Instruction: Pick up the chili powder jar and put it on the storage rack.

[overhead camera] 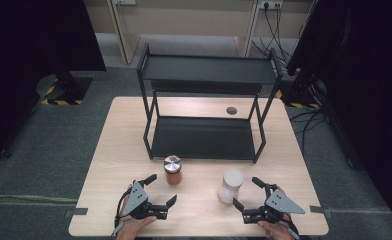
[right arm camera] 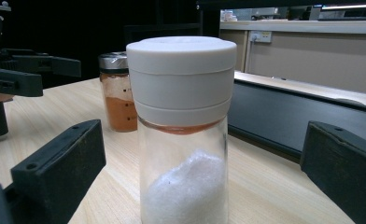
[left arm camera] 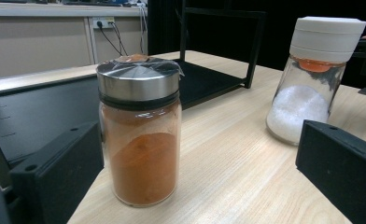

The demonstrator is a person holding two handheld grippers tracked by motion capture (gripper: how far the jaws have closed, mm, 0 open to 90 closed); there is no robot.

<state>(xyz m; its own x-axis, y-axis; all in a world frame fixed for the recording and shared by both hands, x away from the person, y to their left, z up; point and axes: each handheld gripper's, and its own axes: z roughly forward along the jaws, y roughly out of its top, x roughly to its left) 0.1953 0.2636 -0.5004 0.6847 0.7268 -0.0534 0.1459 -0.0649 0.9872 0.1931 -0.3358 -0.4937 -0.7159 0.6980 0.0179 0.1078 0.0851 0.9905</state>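
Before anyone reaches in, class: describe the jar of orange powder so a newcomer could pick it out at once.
Start at the black two-tier rack on the wooden table. Just in front of its lower shelf, toward the left, stands the orange-powder jar. Its shiny metal lid and rust-coloured contents distinguish it from the white-capped jar of white grains to its right.

Pale wooden table (overhead camera: 134, 135) bearing a black two-tier metal shelf (overhead camera: 204, 70), set on grey carpet (overhead camera: 54, 145), with beige wall panels (overhead camera: 184, 20), wall sockets (overhead camera: 270, 5), dangling cables (overhead camera: 274, 30) and black curtains (overhead camera: 29, 45) on both sides.
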